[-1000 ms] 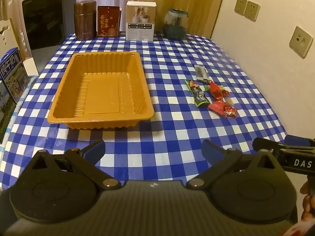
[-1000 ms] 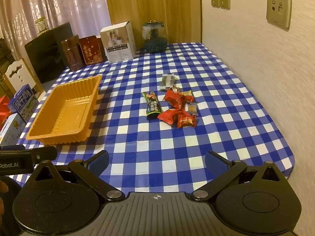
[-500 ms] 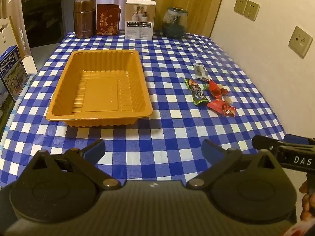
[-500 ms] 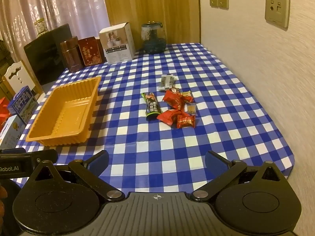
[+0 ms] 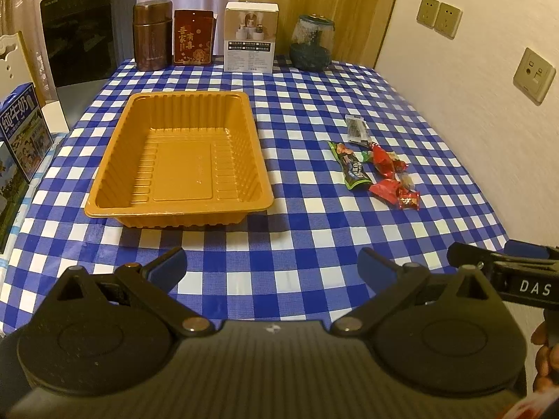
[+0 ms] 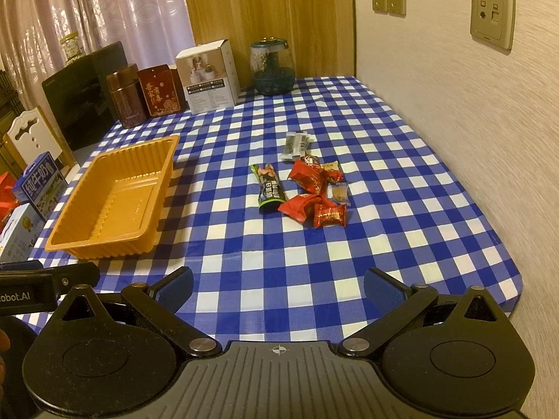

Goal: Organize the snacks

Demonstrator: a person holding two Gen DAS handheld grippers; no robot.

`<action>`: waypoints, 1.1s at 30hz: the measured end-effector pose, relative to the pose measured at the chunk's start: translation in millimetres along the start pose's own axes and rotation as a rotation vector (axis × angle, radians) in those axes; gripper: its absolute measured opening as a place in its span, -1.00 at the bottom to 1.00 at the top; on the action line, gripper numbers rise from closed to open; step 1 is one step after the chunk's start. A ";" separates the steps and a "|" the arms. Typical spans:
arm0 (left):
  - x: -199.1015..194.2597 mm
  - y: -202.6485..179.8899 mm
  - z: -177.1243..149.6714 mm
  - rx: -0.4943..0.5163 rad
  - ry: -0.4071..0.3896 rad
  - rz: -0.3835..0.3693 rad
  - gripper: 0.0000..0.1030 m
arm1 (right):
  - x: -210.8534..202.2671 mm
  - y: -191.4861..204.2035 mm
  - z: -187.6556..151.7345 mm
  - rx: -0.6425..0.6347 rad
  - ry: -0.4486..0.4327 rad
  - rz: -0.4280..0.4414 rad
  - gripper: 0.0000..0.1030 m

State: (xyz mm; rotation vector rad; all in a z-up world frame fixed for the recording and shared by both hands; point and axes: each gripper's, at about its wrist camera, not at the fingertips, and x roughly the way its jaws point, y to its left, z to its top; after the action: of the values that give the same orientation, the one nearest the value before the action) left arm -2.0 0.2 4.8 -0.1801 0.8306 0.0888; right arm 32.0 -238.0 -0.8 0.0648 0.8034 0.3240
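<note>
An empty orange plastic tray (image 5: 104, 206) (image 6: 59, 244) sits on the left of the blue checked tablecloth. To its right lies a small pile of snacks: a green-black packet (image 5: 354, 169) (image 6: 269, 188), several red wrapped sweets (image 5: 386, 186) (image 6: 307, 181) and a grey sachet (image 5: 356, 128) (image 6: 296, 145). My left gripper (image 5: 271, 266) is open and empty, hovering over the table's near edge in front of the tray. My right gripper (image 6: 278, 288) is open and empty, near the front edge, well short of the snacks.
At the table's back stand a brown canister (image 5: 152, 35), a red box (image 5: 193, 37), a white box (image 5: 249, 36) and a glass jar (image 5: 311, 43). Milk cartons (image 5: 21, 129) stand off the left edge. A wall runs along the right side.
Both grippers have drawn back and risen slightly, so the tray and snacks sit a little farther away. Nothing on the table has moved.
</note>
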 end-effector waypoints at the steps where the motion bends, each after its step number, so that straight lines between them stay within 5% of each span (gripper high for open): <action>1: 0.1 0.3 -0.3 0.001 0.000 -0.001 1.00 | 0.2 0.4 -0.1 0.000 0.000 0.000 1.00; 33: -0.9 5.4 4.3 0.002 -0.006 0.003 1.00 | -0.3 -1.8 2.1 0.000 0.002 -0.001 1.00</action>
State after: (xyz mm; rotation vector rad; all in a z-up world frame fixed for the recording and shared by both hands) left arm -0.3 6.3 7.6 -0.1771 0.8254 0.0914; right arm 33.9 -239.7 0.6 0.0638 0.8049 0.3233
